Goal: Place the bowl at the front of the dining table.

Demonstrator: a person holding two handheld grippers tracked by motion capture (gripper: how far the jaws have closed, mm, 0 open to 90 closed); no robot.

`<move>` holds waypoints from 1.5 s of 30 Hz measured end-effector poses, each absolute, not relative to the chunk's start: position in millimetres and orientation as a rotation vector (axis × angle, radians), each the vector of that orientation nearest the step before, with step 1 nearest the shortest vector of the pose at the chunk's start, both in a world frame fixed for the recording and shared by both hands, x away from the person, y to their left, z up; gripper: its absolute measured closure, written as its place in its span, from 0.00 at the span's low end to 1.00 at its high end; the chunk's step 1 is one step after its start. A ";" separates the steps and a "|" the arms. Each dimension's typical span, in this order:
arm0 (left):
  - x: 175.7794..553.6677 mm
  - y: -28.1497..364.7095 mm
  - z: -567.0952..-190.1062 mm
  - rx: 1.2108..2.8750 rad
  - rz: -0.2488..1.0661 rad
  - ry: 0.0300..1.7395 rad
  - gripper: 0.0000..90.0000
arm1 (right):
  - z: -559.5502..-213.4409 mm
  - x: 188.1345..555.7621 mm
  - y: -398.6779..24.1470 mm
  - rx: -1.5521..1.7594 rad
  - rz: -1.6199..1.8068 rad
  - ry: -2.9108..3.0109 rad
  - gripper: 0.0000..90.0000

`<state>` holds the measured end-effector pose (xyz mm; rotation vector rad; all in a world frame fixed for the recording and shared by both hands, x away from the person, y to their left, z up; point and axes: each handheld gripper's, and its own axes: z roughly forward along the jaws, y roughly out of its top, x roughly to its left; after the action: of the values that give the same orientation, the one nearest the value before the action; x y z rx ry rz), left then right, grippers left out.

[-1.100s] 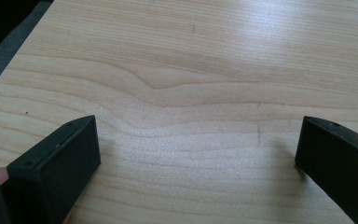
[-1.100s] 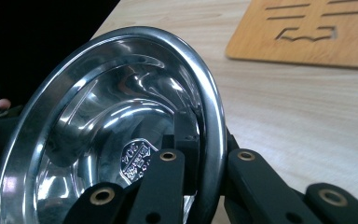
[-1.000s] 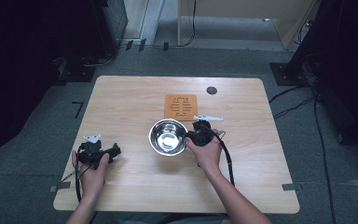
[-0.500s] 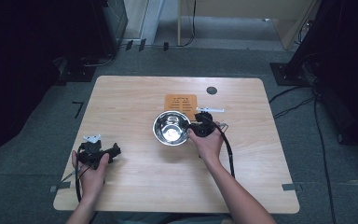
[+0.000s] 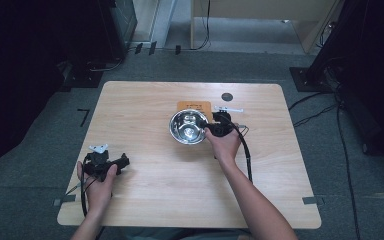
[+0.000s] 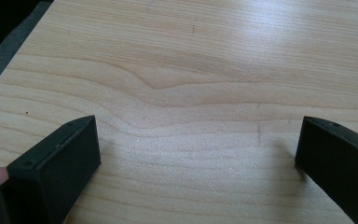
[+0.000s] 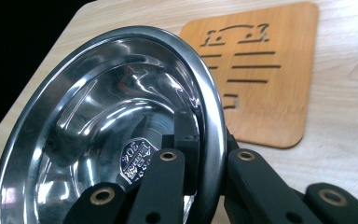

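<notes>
Bowl (image 5: pixel 188 126) carried far toward trivet (image 5: pixel 195 105) | right claw (image 5: pixel 211 130) clamped on rim; left claw (image 6: pixel 196 154) open | keep level, centre before release

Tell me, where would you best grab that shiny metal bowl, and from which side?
By its thin rolled rim, probably. The metal bowl has smooth, sloping walls with no handle, so the rim is the one edge narrow enough to pinch. The right tool does just that: it comes from the bowl's right side, one jaw inside, one outside, next to the wooden trivet.
</notes>
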<state>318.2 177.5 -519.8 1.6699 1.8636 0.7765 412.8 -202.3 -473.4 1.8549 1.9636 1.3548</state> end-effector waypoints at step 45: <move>318.3 177.2 -519.9 1.674 0.776 1.857 0.00 | -500.8 486.3 -207.3 2.167 1.176 1.663 0.96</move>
<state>318.3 177.2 -519.9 1.6739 1.8570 0.7756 486.3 -207.3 -500.8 2.1672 1.6628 1.1762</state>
